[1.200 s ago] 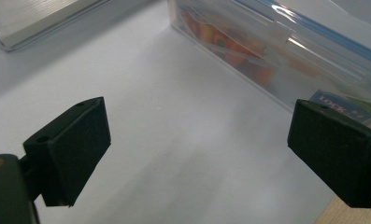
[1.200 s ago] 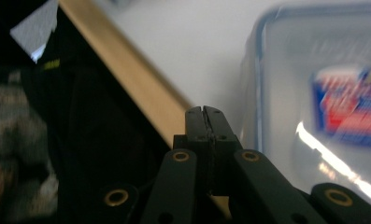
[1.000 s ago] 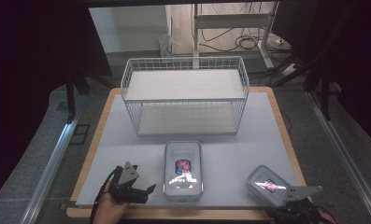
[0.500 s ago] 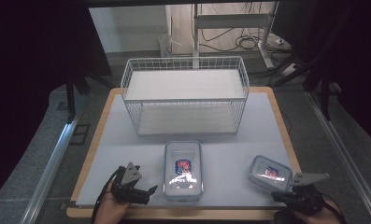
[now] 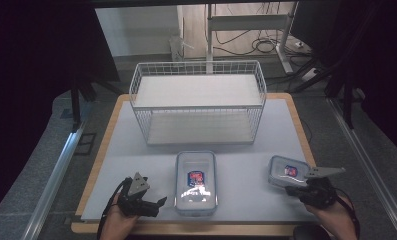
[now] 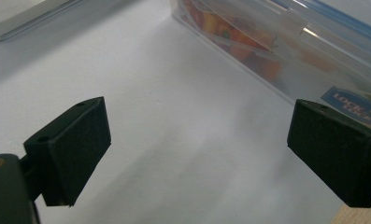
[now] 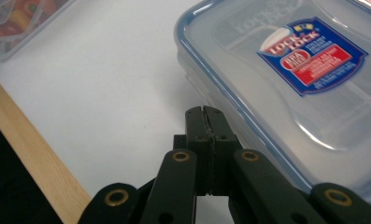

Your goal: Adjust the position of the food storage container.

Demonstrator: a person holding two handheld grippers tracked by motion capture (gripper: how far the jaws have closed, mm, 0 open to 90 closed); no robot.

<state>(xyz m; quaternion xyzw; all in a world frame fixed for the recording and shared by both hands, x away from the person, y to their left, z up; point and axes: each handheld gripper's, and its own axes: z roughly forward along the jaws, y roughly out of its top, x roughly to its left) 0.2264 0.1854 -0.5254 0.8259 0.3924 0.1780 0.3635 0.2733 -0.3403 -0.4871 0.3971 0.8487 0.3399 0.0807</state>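
A small clear lidded box [image 5: 287,171] with a blue rim and a red-and-blue label lies at the table's front right. My right gripper [image 5: 298,189] is just in front of it. In the right gripper view its jaws [image 7: 205,112] are shut together, tips at the small box's [image 7: 295,70] near side with nothing visible between them. A larger clear box [image 5: 196,182] with colourful contents lies at the front centre. To its left, my left gripper [image 5: 153,204] rests low on the mat. Its jaws [image 6: 199,126] stand wide open over bare mat, with the large box [image 6: 286,51] beside the right finger.
A white wire basket [image 5: 198,102] stands at the back centre of the pale mat [image 5: 266,130]. The wooden table edge [image 7: 29,149] runs along the front, close to both hands. Dark floor, rails and cables surround the table.
The small box has slid away from the front edge, toward the back right, and the right gripper has followed behind it. The left gripper has not moved.
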